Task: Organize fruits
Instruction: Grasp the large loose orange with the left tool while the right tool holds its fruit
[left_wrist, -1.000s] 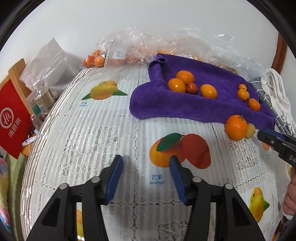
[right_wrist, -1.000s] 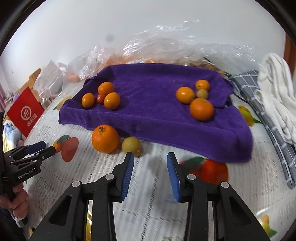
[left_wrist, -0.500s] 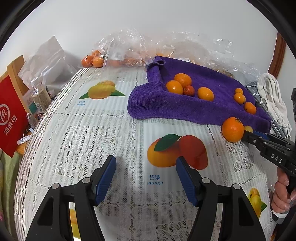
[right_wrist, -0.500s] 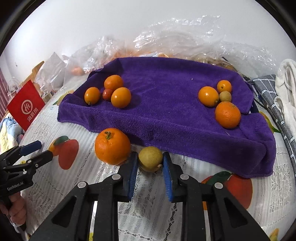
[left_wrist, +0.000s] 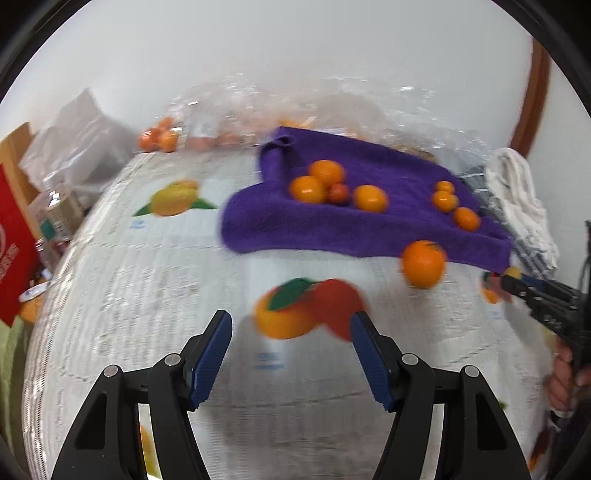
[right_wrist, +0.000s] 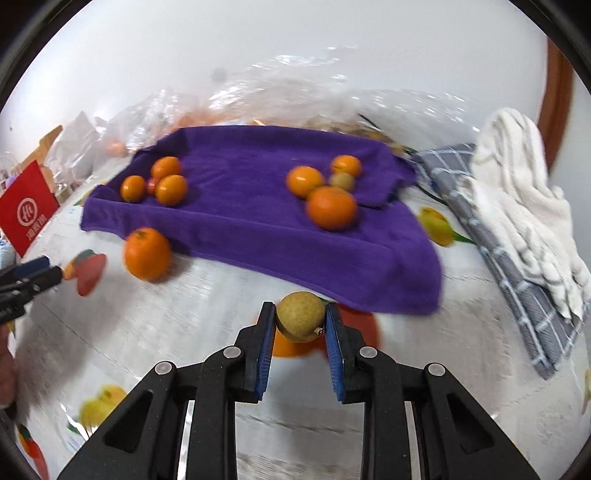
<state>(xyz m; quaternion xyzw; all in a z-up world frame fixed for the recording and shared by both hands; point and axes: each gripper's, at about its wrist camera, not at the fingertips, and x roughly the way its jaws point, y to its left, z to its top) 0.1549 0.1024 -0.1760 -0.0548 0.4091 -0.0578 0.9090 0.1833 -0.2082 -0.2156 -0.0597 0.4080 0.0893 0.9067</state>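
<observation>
My right gripper (right_wrist: 300, 319) is shut on a small yellow-green fruit (right_wrist: 300, 320) and holds it above the table, in front of the purple towel (right_wrist: 258, 229). The towel holds a left group of small oranges (right_wrist: 162, 184) and a right group (right_wrist: 325, 195) with a larger orange. One big orange (right_wrist: 147, 253) lies on the tablecloth by the towel's front left edge; it also shows in the left wrist view (left_wrist: 423, 263). My left gripper (left_wrist: 291, 339) is open and empty over the printed mango picture. The right gripper (left_wrist: 517, 280) shows at the right edge there.
Clear plastic bags (right_wrist: 295, 99) with more fruit lie behind the towel. A grey checked cloth (right_wrist: 491, 236) and a white towel (right_wrist: 524, 199) lie at the right. A red paper bag (left_wrist: 11, 243) and bottles stand off the table's left edge.
My right gripper has closed on the yellow-green fruit, lifted it off the table and moved it right, away from the big orange. My left gripper has opened wider.
</observation>
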